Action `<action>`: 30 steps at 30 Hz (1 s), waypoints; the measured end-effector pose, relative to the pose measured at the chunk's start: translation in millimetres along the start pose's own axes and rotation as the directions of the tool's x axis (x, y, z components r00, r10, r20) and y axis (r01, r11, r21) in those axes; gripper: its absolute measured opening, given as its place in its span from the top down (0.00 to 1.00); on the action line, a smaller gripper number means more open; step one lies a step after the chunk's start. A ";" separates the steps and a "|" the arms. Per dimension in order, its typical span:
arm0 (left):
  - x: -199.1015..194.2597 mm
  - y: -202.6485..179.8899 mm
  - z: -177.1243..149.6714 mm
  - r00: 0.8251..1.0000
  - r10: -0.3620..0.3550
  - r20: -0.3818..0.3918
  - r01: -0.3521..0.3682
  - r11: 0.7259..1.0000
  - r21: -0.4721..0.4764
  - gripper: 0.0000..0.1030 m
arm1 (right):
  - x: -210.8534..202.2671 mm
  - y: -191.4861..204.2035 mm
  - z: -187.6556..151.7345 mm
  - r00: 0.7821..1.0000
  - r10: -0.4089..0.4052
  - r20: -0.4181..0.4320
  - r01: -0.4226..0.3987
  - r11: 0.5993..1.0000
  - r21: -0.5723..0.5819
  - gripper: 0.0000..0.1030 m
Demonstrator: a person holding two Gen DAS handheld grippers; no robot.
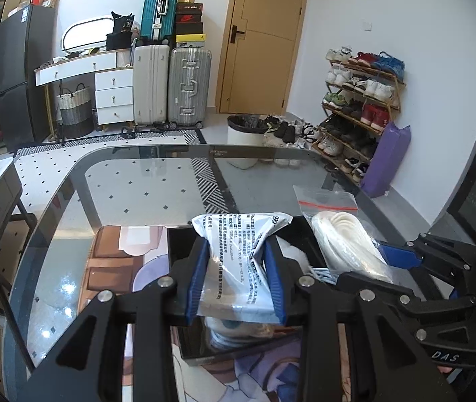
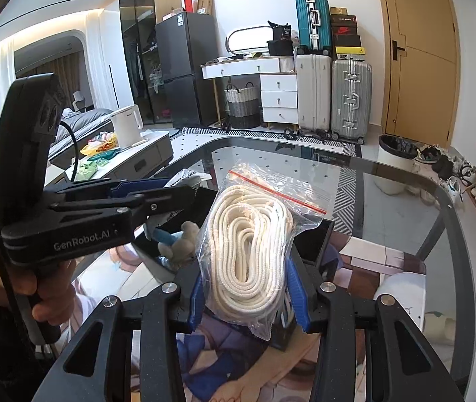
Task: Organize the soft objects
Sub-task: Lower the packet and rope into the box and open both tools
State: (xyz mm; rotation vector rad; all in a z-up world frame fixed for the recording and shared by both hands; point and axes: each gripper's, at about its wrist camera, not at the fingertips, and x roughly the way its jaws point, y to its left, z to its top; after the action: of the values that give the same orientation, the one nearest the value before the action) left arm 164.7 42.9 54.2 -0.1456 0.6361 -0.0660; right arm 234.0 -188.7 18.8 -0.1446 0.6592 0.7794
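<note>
Left gripper point(image 1: 236, 276) clenched on white printed plastic pouch point(image 1: 238, 251); right gripper point(image 2: 246, 293) grasping clear zip bag of white rope point(image 2: 251, 251). Both over black box point(image 1: 184, 244), glass tabletop point(image 1: 120, 181) near edge. Lower gently, release one first.

Both wrist views look closely across the shared glass table point(image 1: 144, 181).
</note>
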 end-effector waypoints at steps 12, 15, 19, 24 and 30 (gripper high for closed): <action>26.2 3.6 -8.5 0.998 0.059 -0.004 -0.059 0.998 0.007 0.68 | 31.1 -6.4 -4.7 0.998 -0.053 -0.039 0.053 0.998 -0.020 0.59; 28.5 3.3 -9.8 0.998 0.067 -0.001 -0.067 0.998 0.022 0.68 | 36.1 -7.1 -4.9 0.997 -0.069 -0.036 0.068 0.997 -0.025 0.59; 31.4 2.2 -11.0 0.998 0.066 -0.008 -0.066 0.997 0.031 0.65 | 40.6 -7.6 -4.9 0.995 -0.091 -0.040 0.090 0.995 -0.042 0.59; 29.8 1.1 -13.0 0.998 0.067 -0.020 -0.066 0.997 0.046 0.61 | 39.8 -9.6 -6.1 0.994 -0.106 -0.040 0.105 0.994 -0.042 0.51; 16.4 -4.6 -14.0 0.999 0.054 -0.010 -0.053 0.996 0.076 0.46 | 14.5 -3.5 -7.6 0.988 -0.148 0.033 0.151 0.984 -0.097 0.21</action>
State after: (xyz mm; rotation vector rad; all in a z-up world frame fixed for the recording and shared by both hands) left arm 169.4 35.0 34.1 -0.0555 0.6481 -0.0392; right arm 240.2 -185.2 3.7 -0.2719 0.5787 0.6683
